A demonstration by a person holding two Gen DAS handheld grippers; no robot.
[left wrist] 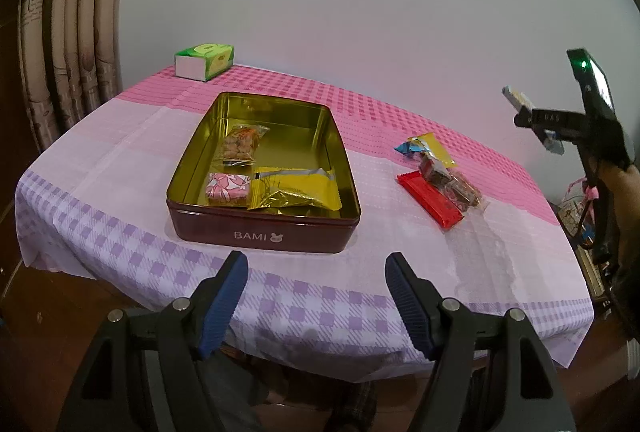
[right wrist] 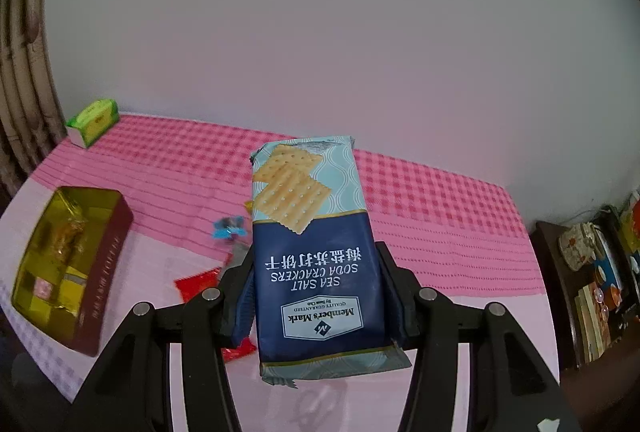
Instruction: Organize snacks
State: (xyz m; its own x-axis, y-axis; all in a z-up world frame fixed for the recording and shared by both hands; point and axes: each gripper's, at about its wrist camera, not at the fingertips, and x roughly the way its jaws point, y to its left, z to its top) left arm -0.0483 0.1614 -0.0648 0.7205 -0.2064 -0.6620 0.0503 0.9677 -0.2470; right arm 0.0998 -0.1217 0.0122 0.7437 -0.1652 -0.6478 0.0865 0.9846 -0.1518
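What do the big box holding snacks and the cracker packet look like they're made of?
The box looks like thin metal: its gold inside mirrors the snacks, and its maroon outside looks painted. The cracker packet, held in the right hand-held gripper, looks like printed plastic film with crimped ends, though it could be coated paper.

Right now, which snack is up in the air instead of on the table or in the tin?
The cracker pack. The right gripper holds it up; every other snack lies down.
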